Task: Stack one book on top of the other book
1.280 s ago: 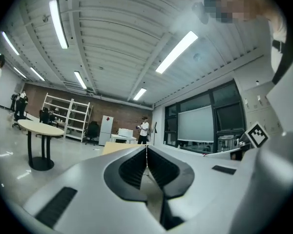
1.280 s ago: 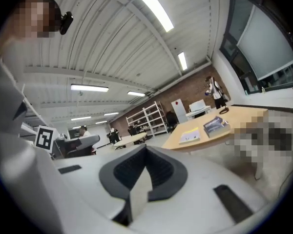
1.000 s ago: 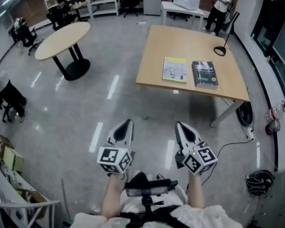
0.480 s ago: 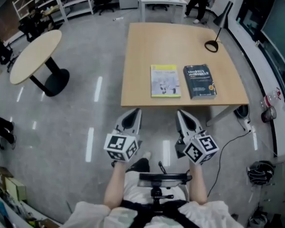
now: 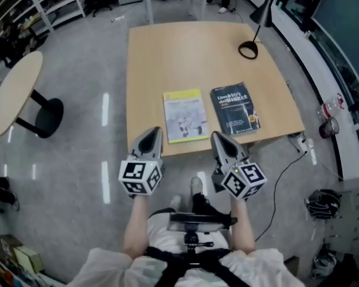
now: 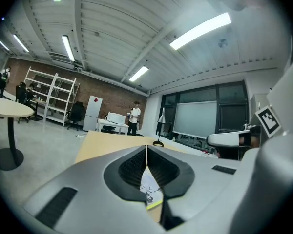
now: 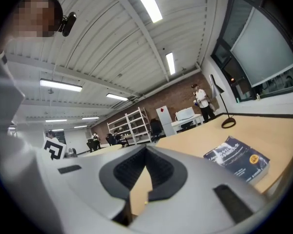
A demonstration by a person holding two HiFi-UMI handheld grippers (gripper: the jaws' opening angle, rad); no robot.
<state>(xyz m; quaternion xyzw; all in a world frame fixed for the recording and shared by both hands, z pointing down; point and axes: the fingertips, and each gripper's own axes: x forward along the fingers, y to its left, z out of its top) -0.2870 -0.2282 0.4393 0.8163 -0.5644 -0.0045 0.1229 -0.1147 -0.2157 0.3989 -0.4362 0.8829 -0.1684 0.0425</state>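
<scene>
I'm holding both grippers just short of the near edge of the square light wooden table (image 5: 167, 52), nothing picked up yet. The left gripper (image 5: 152, 136) is showing its fingers (image 6: 131, 165) pressed together with nothing between them. The right gripper (image 5: 219, 141) is the same, its fingers (image 7: 132, 168) closed and empty.

Both books are lying flat and side by side on the near part of the table, close together but not touching. The thin yellow-and-white paperback book (image 5: 185, 115) is sitting on the left, straight ahead of the left gripper, with its near edge close to the table edge. The thicker dark blue book (image 5: 235, 110) is sitting on the right, just beyond the right gripper. A black desk lamp (image 5: 249, 48) is standing at the far right, well clear.

Judging handling: the yellow one is looking light and floppy, so it is probably bending if pinched at a corner. The blue one is looking stiffer and heavier, a better base. The covers seem glossy, so they may be slipping. I'm thinking of opening the left fingers, working one under the yellow book's near edge and pinching mid-edge.
</scene>
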